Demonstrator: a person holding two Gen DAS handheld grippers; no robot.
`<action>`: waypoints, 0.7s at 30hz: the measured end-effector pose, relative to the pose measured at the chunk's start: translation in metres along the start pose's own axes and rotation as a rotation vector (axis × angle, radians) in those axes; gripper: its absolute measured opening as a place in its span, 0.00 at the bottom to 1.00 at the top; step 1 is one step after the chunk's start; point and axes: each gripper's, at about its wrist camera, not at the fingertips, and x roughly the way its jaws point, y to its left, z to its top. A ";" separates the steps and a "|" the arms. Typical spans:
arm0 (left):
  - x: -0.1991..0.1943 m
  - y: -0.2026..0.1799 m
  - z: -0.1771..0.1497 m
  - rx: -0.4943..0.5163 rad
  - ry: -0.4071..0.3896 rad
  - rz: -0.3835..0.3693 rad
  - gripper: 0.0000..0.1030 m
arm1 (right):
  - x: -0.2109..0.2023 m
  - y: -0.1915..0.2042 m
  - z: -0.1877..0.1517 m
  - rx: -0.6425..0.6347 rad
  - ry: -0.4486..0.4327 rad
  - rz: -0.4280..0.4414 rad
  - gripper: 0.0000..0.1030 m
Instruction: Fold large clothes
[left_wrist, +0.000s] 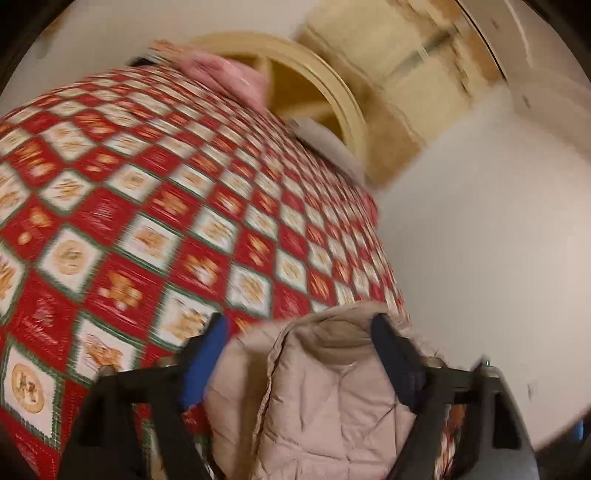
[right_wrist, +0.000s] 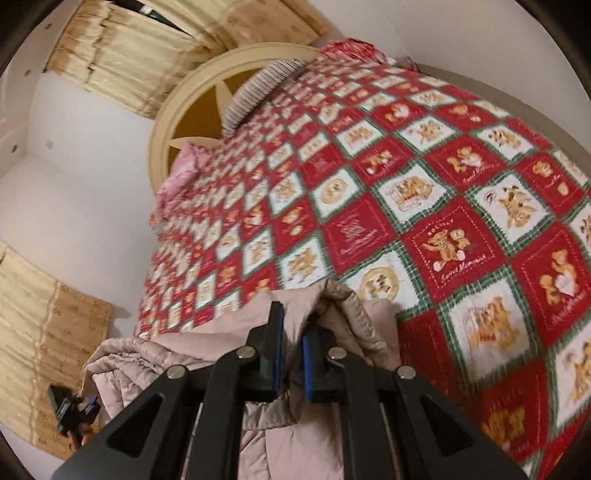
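Note:
A beige quilted jacket (left_wrist: 314, 398) lies on the bed at the near edge. In the left wrist view my left gripper (left_wrist: 298, 321) stands open, its blue-padded fingers (left_wrist: 205, 362) spread to either side of a jacket fold, not pressing it. In the right wrist view my right gripper (right_wrist: 295, 321) is shut on a bunched fold of the same jacket (right_wrist: 347, 310), and the rest of the cloth trails left and down. A small black and blue gripper (right_wrist: 72, 406) shows beside the jacket's left end; it looks like my left one.
The bed carries a red and white checked quilt (right_wrist: 424, 206) with teddy bear prints. A round cream headboard (right_wrist: 173, 122), a pink pillow (right_wrist: 181, 173) and a striped pillow (right_wrist: 255, 85) are at its far end. Yellow curtains (right_wrist: 122, 62) hang on the white wall.

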 end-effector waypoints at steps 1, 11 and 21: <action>0.000 0.001 -0.001 -0.004 -0.033 0.016 0.79 | 0.009 -0.003 0.001 0.011 0.000 -0.003 0.11; 0.137 -0.179 -0.142 0.739 0.036 0.134 0.79 | 0.033 0.032 -0.007 -0.057 -0.176 -0.124 0.84; 0.249 -0.146 -0.164 0.773 0.134 0.432 0.88 | 0.094 0.129 -0.101 -0.584 -0.140 -0.253 0.87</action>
